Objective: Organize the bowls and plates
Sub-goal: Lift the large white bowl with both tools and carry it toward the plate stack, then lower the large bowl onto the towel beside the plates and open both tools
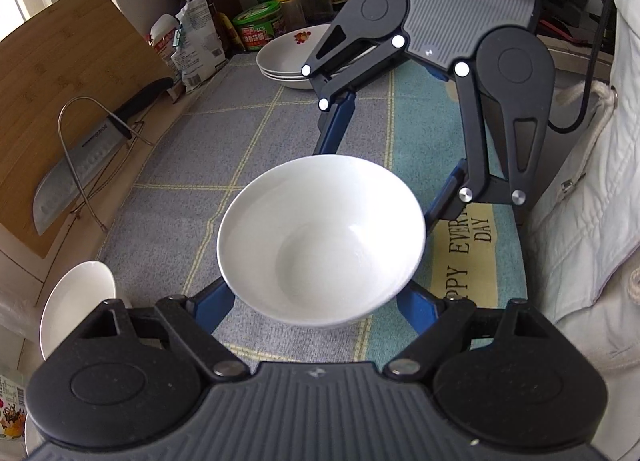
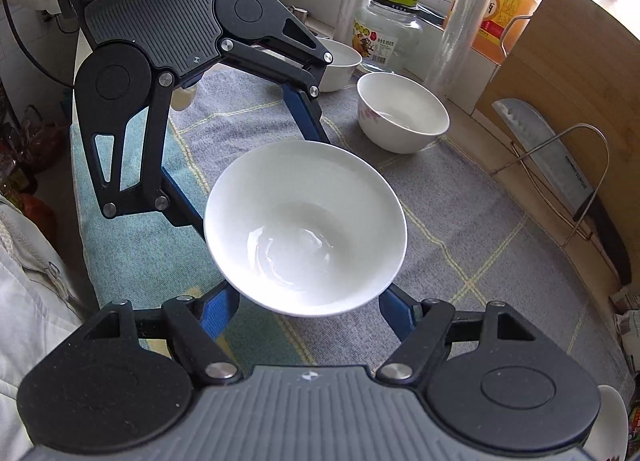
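**Two grippers carried a white bowl above a kitchen counter mat**

A plain white bowl [image 1: 321, 239] sat held between both tools, clear of the checked mat [image 1: 224, 141]: the left gripper [image 1: 316, 301] closed on its near underside, the right gripper [image 1: 384, 177] on the far side, each set of blue fingers pressing the bowl's outer wall below the rim. Glazed ceramic of this kind is likely stiff, slippery and breakable, so opposed holds low on the wall looked the safest purchase. The left wrist view alone showed stacked plates [image 1: 286, 61] far left beside a green tin [image 1: 258, 25], and a lone plate [image 1: 78, 305] at near left. The right wrist view alone showed two more bowls [image 2: 402, 113] far right, near a glass jar [image 2: 390, 37].
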The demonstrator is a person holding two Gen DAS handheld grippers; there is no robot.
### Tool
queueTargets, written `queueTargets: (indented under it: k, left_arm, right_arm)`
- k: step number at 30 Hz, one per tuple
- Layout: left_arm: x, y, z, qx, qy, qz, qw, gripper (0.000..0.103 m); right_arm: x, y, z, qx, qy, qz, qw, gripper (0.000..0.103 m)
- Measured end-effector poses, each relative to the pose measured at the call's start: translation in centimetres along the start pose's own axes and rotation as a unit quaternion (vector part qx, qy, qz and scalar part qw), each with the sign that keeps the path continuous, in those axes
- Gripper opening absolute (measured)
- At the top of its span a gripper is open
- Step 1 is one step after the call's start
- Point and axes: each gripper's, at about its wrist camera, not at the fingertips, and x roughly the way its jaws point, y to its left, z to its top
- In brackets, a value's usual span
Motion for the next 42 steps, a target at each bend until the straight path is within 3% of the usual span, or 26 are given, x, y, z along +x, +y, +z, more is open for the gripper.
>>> queueTargets:
  k: [16,42]
  left_arm:
    - [5.3,0.8,4.7,0.012,-0.018,-0.011,0.9997,0.087]
    - [8.0,2.6,5.2,-0.027,-0.029,-0.017,0.9991,0.088]
  right_arm:
    - [-1.7,-5.5,-4.2,0.022,0.014,-0.022,0.999,0.081]
    - [0.4,-7.3,-4.7,0.025,0.027,-0.039,0.999,0.081]
